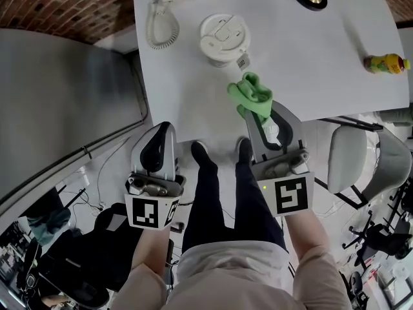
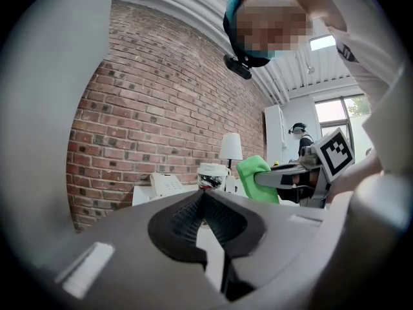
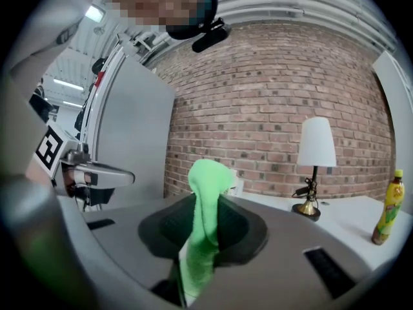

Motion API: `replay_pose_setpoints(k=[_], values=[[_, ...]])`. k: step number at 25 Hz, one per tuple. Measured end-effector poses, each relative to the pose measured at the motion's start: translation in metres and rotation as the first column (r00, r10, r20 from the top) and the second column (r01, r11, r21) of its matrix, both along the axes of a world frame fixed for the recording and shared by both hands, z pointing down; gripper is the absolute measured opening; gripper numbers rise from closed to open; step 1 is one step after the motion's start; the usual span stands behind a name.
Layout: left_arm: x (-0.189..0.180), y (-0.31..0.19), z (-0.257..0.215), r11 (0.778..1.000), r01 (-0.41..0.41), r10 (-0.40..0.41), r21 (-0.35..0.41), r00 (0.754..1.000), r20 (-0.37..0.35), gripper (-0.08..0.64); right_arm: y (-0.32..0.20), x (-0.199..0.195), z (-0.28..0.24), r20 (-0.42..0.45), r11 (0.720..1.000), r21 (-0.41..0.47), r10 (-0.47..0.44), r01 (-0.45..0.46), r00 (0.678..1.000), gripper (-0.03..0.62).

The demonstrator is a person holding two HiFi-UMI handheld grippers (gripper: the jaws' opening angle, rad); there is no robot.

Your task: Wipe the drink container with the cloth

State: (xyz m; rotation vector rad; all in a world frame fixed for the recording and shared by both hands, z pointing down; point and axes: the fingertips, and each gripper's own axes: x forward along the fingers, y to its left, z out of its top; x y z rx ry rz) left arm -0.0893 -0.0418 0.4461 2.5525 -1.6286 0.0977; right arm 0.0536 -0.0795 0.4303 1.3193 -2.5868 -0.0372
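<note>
I see a red brick wall [image 3: 271, 108] behind a white rectangular table [image 1: 193, 102], which carries a white-shaded, brass-based lamp [image 3: 316, 144], with pale grey office chairs [image 1: 348, 160] alongside.

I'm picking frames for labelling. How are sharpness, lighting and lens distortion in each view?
Head view: sharp, evenly lit, white table bright but not washed out, edges bowed. Left gripper view: heavy fisheye, dark corners, window glaring. Right gripper view: same fisheye; cloth near the lens slightly soft, lamp crisp.
</note>
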Motion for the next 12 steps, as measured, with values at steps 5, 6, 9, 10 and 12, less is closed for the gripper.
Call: replay_pose_setpoints(k=[5, 6, 9, 10, 12], values=[[0.001, 0.005, 0.009, 1.000, -0.006, 0.006, 0.002, 1.000, -0.002, 0.009, 0.001, -0.009, -0.006, -0.120, 0.992, 0.121, -0.023, 0.037, 0.993, 0.066], [0.001, 0.006, 0.010, 1.000, -0.008, 0.008, 0.001, 1.000, -0.002, 0.009, 0.001, -0.011, -0.008, -0.164, 0.986, 0.160, -0.028, 0.055, 0.986, 0.066], [0.000, 0.008, 0.012, 1.000, -0.008, 0.008, 0.000, 1.000, -0.002, 0.009, 0.004, -0.022, -0.014, -0.361, 0.940, 0.311, -0.023, 0.143, 0.932, 0.066], [0.000, 0.008, 0.013, 1.000, -0.008, 0.008, -0.001, 1.000, 0.001, 0.009, 0.005, -0.027, -0.013, -0.454, 0.911, 0.367, -0.003, 0.190, 0.891, 0.066], [-0.002, 0.010, 0.014, 1.000, -0.010, 0.010, -0.004, 1.000, 0.005, 0.009, 0.008, -0.037, -0.008, -0.628, 0.846, 0.443, 0.057, 0.297, 0.776, 0.066]])
